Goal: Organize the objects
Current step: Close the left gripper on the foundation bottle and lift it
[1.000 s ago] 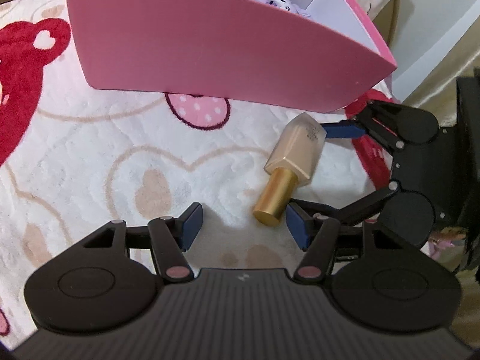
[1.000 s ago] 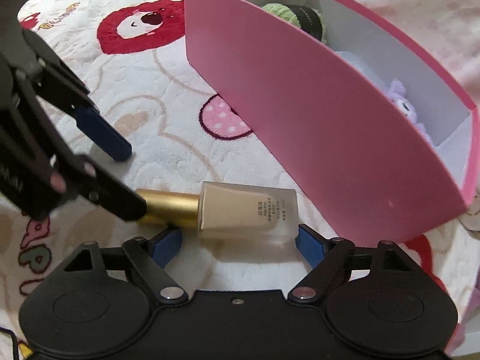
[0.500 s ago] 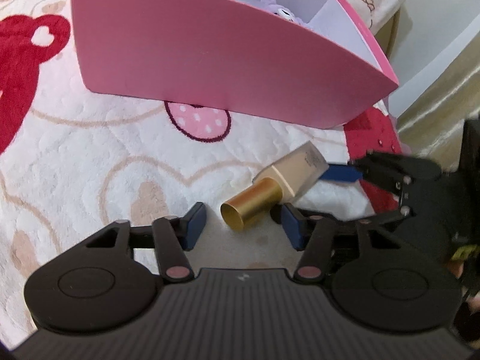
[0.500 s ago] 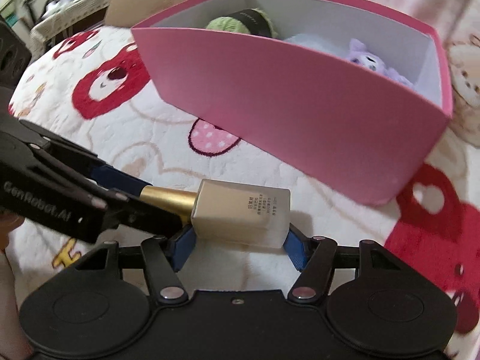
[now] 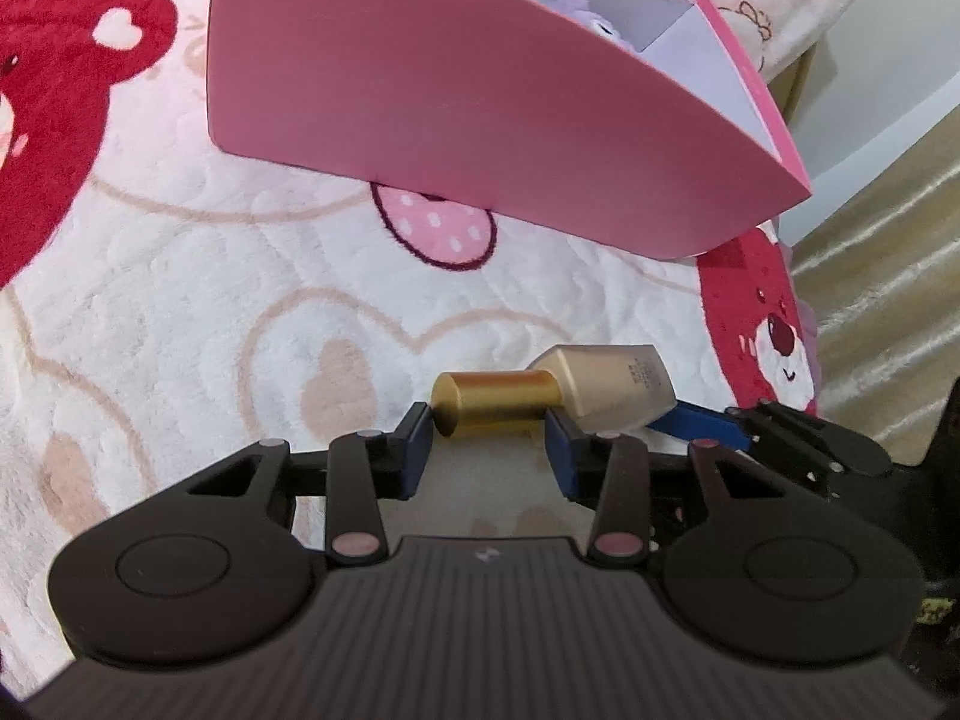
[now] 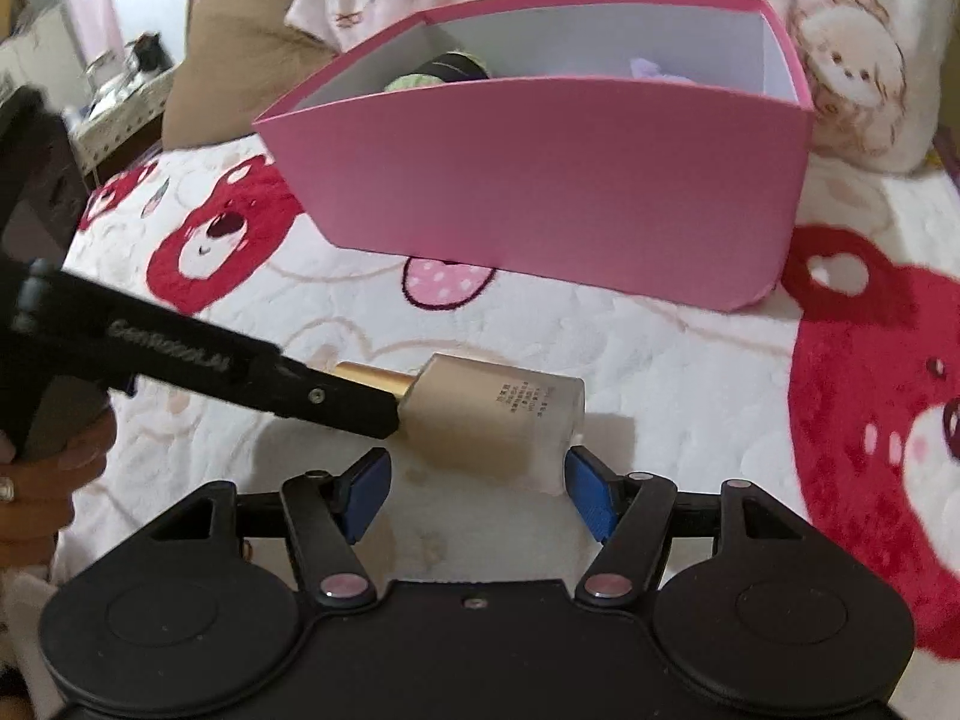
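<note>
bottle (image 6: 498,414) on its side on the bed (image 6: 690,360), box (image 6: 558,180) behind it, cap (image 5: 495,402) between left tongs (image 5: 489,450), bottle body just ahead of right tongs (image 6: 477,492), toy (image 5: 576,0) in box

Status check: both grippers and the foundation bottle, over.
Left gripper shut on gold cap. Right gripper open, flanking foundation bottle body. Pink box ahead, nothing between.

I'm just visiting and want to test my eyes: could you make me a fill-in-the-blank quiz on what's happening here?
1. The left hand-held gripper closes on the bottle's ____ cap.
2. The right hand-held gripper straddles the bottle's beige body, its jaws ____.
3. The box behind is ____.
4. A ____ plush lies inside it.

Missing: gold; open; pink; purple
</note>
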Motion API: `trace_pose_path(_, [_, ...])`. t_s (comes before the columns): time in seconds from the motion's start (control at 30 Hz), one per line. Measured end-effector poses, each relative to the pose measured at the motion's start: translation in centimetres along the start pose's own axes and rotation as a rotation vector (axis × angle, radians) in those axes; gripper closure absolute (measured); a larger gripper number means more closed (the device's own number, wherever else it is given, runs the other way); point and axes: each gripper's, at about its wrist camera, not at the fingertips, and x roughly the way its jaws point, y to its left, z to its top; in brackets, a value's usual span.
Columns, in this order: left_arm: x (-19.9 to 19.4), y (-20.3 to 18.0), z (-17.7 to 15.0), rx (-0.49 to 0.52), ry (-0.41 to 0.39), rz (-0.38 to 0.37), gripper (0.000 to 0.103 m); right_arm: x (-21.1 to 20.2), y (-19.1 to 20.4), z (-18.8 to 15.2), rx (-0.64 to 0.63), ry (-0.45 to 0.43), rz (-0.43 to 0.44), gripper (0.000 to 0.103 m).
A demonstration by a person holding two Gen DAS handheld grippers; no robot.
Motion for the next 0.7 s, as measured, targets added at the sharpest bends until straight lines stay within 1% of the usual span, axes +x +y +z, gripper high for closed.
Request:
trace_pose_path(0.07, [0.1,0.0,0.0,0.005,-0.012,0.002,0.062,0.1,0.1,0.1,-0.026,-0.016,-0.013,0.031])
trace_pose_path(0.1, [0.0,-0.1,0.0,0.016,-0.024,0.006,0.062,0.2,0.1,0.2,-0.027,-0.026,-0.020,0.029])
trace_pose_path(0.13, [0.0,-0.2,0.0,0.029,-0.037,0.014,0.062,0.5,-0.1,0.3,-0.025,-0.033,-0.027,0.028])
trace_pose_path(0.23, [-0.4,-0.4,0.1,0.048,-0.071,0.027,0.062,1.3,-0.4,0.2,-0.020,-0.028,-0.043,0.028])
trace_pose_path(0.37, [-0.8,-0.4,0.4,0.074,-0.104,0.046,0.061,1.6,-0.4,-0.1,-0.005,-0.045,-0.025,0.030])
trace_pose_path(0.43, [-0.9,-0.3,0.6,0.078,-0.117,0.042,0.057,1.4,-0.2,-0.1,0.003,-0.055,-0.031,0.031])
trace_pose_path(0.47, [-0.9,-0.2,0.7,0.082,-0.121,0.037,0.057,1.4,-0.2,-0.2,0.010,-0.054,-0.033,0.031])
trace_pose_path(0.53, [-0.8,-0.2,0.8,0.094,-0.118,0.017,0.057,1.3,-0.1,-0.2,0.028,-0.055,-0.037,0.031])
trace_pose_path(0.57, [-0.5,-0.2,0.9,0.094,-0.099,-0.002,0.057,1.3,0.0,-0.3,0.036,-0.057,-0.042,0.031])
trace_pose_path(0.6, [-0.3,-0.2,0.9,0.087,-0.083,-0.008,0.058,1.4,0.1,-0.3,0.045,-0.057,-0.049,0.030])
trace_pose_path(0.7, [-0.1,-0.1,0.8,0.066,-0.074,-0.022,0.060,1.7,0.5,-0.5,0.060,-0.065,-0.069,0.029])
